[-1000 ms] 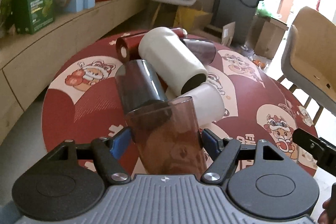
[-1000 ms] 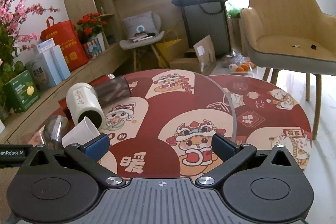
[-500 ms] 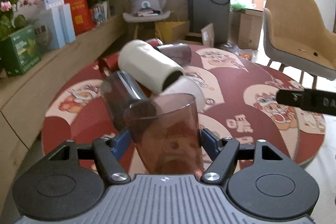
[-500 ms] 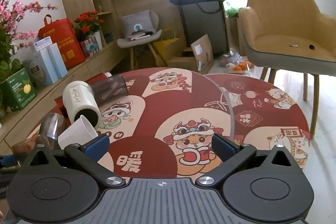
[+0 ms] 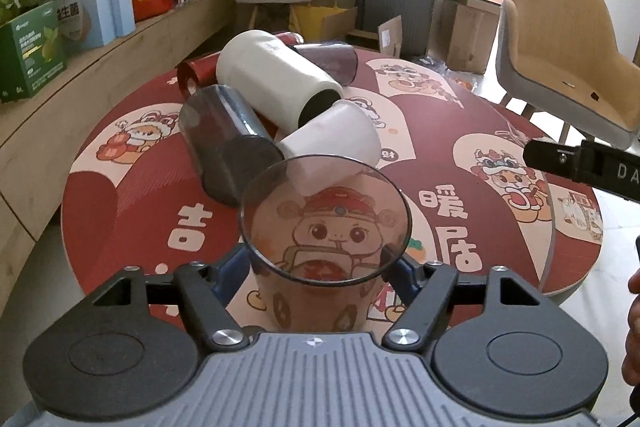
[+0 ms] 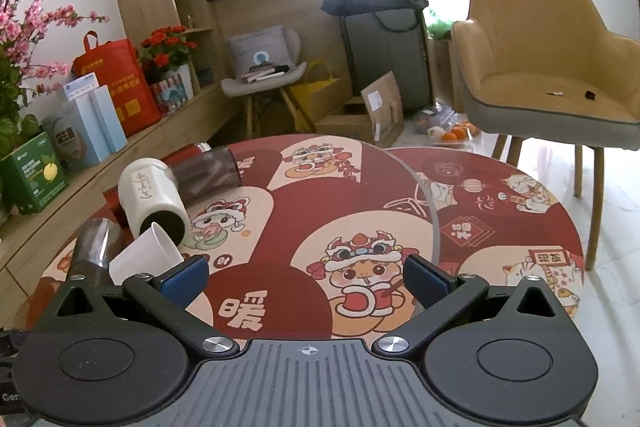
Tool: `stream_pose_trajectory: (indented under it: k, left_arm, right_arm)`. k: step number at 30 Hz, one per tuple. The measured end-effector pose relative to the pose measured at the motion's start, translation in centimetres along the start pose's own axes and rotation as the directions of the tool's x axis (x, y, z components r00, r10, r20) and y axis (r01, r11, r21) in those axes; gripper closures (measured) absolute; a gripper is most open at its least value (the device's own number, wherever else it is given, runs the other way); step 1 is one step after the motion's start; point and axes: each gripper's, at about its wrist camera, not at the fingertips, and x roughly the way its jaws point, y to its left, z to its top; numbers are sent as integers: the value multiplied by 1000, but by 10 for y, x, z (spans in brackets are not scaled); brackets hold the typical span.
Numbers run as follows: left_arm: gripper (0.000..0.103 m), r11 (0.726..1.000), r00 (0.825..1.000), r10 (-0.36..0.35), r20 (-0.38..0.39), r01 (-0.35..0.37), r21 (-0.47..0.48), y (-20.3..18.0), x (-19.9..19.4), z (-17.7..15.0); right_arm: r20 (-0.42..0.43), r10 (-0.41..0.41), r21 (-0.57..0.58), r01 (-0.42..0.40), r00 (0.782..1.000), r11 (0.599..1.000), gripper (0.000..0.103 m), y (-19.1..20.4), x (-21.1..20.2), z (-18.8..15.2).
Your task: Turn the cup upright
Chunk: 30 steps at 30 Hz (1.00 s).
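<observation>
My left gripper (image 5: 320,267) is shut on a clear brownish cup (image 5: 320,291), held upright with its open mouth facing up, over the near part of the round red table (image 5: 460,131). Behind it lie tipped cups: a dark clear cup (image 5: 224,143), a white paper cup (image 5: 336,143), a large white tumbler (image 5: 272,83), a brown clear cup (image 5: 332,63) and a red tube (image 5: 196,75). My right gripper (image 6: 306,277) is open and empty above the table; the pile lies to its left, with the tumbler (image 6: 154,197) and paper cup (image 6: 146,255).
The right gripper's body (image 5: 580,167) juts in at the right of the left wrist view. A tan chair (image 6: 552,75) stands right of the table. A wooden ledge (image 5: 100,55) with boxes and flowers runs along the left. Bags and cartons stand behind the table.
My left gripper has tilted the brownish cup further up, so I now look down into its open mouth. The right gripper has barely moved.
</observation>
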Motion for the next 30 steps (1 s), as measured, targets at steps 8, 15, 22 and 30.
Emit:
stream_pose_trajectory:
  k: [8,15,22,30]
  left_arm:
    - [3,999,999,-25,-23,24,-31,4,-18,1]
    - [2,998,999,-25,-36,22,-64,17,-41,-2]
    - [1,998,1000,28,-8,-29,-50,33,-82,-7]
    - [0,996,997,69,38,-66,-57,51,-128,-17]
  right_arm:
    - [-47,-5,-34,3,999,999,0,6,-6,-8]
    - [-58,-19,-134,11,998,991,0,31,-42,-10]
    - [-87,1,-180,-17,996,984,0,55,-79,-19]
    - [-61,26,-203,-37,998,978,0,80,-126,-18]
